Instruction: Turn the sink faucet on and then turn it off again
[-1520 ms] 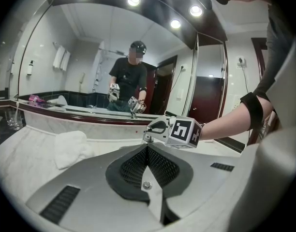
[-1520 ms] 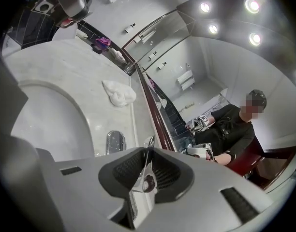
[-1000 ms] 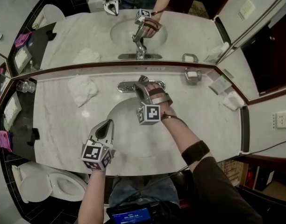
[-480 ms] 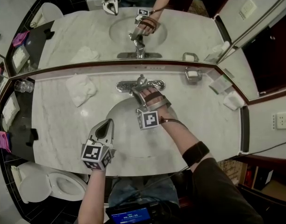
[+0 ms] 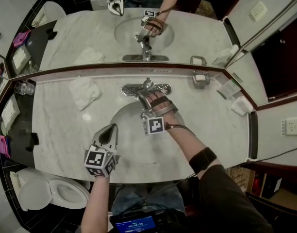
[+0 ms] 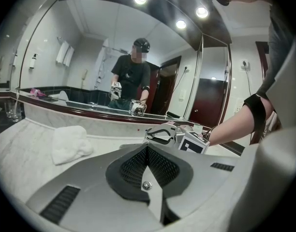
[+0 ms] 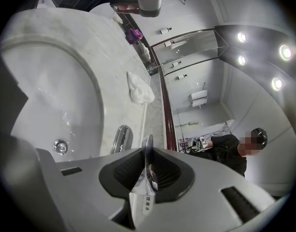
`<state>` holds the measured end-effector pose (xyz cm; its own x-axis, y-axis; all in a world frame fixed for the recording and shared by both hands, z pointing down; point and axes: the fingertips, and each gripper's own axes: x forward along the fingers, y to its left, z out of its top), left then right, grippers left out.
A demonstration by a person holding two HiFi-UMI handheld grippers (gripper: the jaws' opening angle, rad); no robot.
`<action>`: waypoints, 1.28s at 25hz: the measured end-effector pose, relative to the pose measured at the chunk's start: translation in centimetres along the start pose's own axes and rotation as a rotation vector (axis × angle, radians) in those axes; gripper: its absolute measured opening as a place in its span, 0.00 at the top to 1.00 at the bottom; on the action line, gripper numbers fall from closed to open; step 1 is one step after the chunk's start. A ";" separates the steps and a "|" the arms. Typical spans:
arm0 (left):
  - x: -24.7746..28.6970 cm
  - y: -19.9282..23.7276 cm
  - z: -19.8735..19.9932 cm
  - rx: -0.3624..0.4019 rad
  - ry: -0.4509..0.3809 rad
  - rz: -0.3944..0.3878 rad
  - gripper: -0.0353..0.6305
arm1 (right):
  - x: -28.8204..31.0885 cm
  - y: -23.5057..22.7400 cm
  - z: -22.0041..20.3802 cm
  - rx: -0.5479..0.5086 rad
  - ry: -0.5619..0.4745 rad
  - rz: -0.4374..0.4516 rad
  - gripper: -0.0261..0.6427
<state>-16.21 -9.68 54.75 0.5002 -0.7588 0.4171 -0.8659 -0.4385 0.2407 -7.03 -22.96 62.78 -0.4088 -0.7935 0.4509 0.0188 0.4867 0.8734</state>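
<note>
Nearest the person, the left gripper (image 5: 109, 132) hangs over the marble table (image 5: 56, 130) at the left rim of the sink (image 5: 131, 149), its fingers pressed together with nothing between them. Beyond it, across the bowl, the right gripper (image 5: 147, 97) reaches to the faucet (image 5: 163, 88) at the sink's back rim. Its fingers are clamped on the faucet's thin metal handle (image 7: 148, 151), which stands on edge between the pads. The spout (image 7: 120, 138) curves out over the bowl toward the drain (image 7: 60, 146). A crumpled white towel (image 5: 85, 92) lies on the table left of the faucet, a soap dish (image 5: 200, 77) sits to its right, and the mirror (image 5: 197, 28) runs behind it all
</note>
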 end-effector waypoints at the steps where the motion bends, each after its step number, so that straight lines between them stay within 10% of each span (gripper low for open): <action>1: -0.1 0.0 0.0 0.000 -0.001 -0.001 0.95 | 0.0 0.1 0.0 0.000 0.003 0.004 0.86; 17: -3.7 -0.6 3.2 0.023 -0.058 0.009 0.95 | -5.4 -1.0 1.5 0.142 0.060 0.065 0.77; 32: -6.7 -4.5 7.7 0.070 -0.137 0.002 0.95 | -18.8 -7.4 -2.2 0.803 0.100 -0.032 0.92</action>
<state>-15.68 -6.32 44.16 0.4980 -0.8163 0.2926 -0.8672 -0.4658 0.1763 2.53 -12.40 48.24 -0.3141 -0.8218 0.4754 -0.6679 0.5472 0.5045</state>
